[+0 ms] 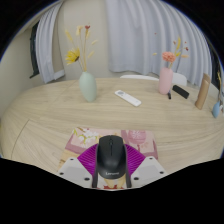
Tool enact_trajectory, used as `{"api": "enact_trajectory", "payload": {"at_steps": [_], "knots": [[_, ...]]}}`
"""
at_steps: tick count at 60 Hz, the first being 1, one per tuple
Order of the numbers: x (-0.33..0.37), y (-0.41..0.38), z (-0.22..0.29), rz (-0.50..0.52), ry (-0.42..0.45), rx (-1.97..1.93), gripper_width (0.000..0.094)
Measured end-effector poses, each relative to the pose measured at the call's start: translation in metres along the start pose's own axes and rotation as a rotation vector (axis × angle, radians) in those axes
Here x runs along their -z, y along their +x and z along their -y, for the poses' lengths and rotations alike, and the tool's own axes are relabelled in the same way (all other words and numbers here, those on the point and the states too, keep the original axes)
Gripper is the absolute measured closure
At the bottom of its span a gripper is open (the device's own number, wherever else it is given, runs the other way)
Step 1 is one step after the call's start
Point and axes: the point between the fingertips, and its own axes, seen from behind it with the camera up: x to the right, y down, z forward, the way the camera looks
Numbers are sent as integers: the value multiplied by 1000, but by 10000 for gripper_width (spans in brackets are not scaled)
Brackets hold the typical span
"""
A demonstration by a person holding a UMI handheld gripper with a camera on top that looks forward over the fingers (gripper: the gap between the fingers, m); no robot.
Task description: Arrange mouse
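Observation:
A black computer mouse point(110, 160) sits between my gripper's point(110, 150) two fingers. The purple pads point(88, 157) touch it on both sides, so the gripper is shut on the mouse. Under and just ahead of the mouse lies a pink floral mouse mat point(84, 140) on the wooden table point(50, 115). I cannot tell whether the mouse rests on the mat or is held just above it.
Beyond the fingers stand a pale green vase point(88, 87) with flowers, a white remote point(127, 97) and a pink vase point(165, 80) with flowers. A dark object point(180, 92), a wooden stand point(205, 95) and a blue item point(217, 106) are at the far right. Curtains hang behind the table.

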Motion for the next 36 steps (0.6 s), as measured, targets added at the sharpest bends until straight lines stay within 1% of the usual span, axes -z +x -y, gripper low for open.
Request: {"api": "enact_trajectory", "payload": {"at_steps": [4,7,9,11,12,13,14,15,16,18,23,27,36], "knots": [[-5,0,-17,-34,-22,17,533],[-6,0,-26,-41,-34,19,489],[-6,-1,-23,-44,-11,34,460],[-6,-2,-26,-47,-18,46,423],[-6,-3,-27,-45,-21,50,367],[-5,-4,-28,-40,-25,53,290],[-4,-5,-29,-35,-30,54,203],[-2,-6,-29,-29,-38,57,92],[0,-7,-29,-22,-42,55,65],[6,-6,-28,-18,-45,49,111],[35,3,-20,-22,-29,44,76],[65,16,-18,-30,-30,57,82],[150,50,-32,-25,-43,61,80]]}}
